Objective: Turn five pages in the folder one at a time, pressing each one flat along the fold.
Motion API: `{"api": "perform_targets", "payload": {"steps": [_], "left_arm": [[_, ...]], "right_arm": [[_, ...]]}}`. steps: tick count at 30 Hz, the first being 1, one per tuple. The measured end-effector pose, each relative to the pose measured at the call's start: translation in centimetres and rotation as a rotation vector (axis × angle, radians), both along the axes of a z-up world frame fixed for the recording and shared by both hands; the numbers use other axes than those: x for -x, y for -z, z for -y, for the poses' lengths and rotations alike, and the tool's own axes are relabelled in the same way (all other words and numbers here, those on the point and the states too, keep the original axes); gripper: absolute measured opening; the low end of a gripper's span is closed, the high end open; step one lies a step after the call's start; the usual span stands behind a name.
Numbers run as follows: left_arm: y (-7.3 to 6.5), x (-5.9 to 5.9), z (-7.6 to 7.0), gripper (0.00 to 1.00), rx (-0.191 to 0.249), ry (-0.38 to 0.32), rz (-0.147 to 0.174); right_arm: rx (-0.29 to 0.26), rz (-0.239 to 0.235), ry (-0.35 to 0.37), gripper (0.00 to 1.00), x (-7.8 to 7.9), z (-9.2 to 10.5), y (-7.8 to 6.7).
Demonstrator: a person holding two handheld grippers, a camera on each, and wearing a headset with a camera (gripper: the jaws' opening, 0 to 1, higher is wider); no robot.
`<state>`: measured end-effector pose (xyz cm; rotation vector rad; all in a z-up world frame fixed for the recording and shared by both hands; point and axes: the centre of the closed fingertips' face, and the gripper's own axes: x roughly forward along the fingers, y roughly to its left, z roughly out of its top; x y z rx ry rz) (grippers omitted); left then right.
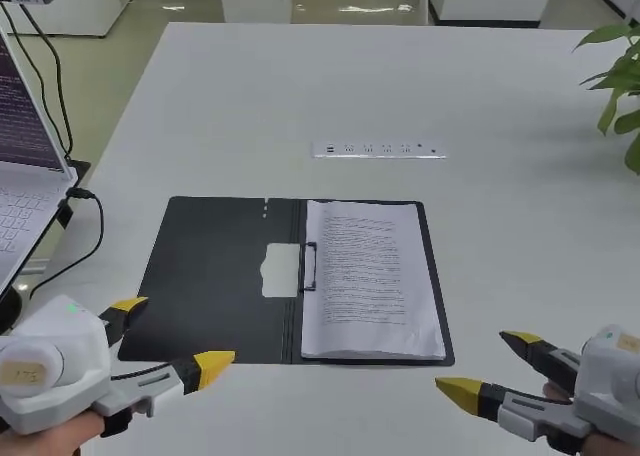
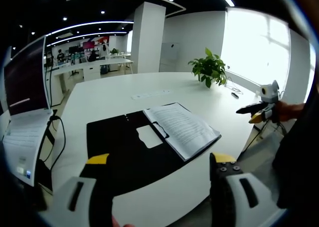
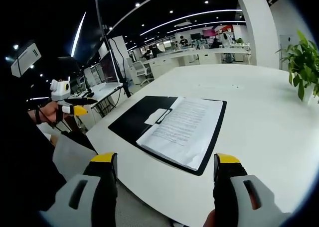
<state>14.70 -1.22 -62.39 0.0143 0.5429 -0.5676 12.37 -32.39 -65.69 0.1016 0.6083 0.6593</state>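
So the big white table (image 1: 300,86) takes up most of the head view. The black folder (image 1: 210,276) lies open and flat on it, near the front edge and roughly centred between the two grippers. Its left half is bare black cover and its right half carries the stack of printed pages (image 1: 370,276), lying flat with the near corners fanned out a bit.

An open laptop (image 1: 25,176) sits at the far left edge of the table, screen lit, well apart from the folder. A green plant (image 1: 620,86) pokes in at the far right.

Left gripper (image 1: 172,334) hangs over the folder's near left corner with its yellow-tipped jaws spread wide and nothing between them; I can't tell if it's touching the cover. Right gripper (image 1: 488,363) is off to the right of the folder, above bare table, with its jaws also wide apart and holding nothing.

Smaller stuff: a white power strip (image 1: 380,150) is set into the table just beyond the folder. A pale patch (image 1: 281,269) sits on the inside left cover right by the spine, and a thin dark clip (image 1: 310,266) sits at the pages' left edge. A black cable (image 1: 98,226) runs from the laptop's side.
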Motion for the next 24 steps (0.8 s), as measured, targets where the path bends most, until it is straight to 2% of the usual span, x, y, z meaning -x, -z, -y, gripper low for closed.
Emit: {"api": "perform_targets", "payload": {"steps": [11,24], "left_arm": [[-0.28,-0.41,-0.14,0.80,-0.001,-0.001,0.011],[-0.09,-0.47,0.19,0.80,0.000,0.008,0.005]], "right_arm": [[0.001,0.003,0.001,0.79,-0.05,0.11,-0.01],[0.003,0.002,0.006,0.79,0.15,0.43,0.09]]}}
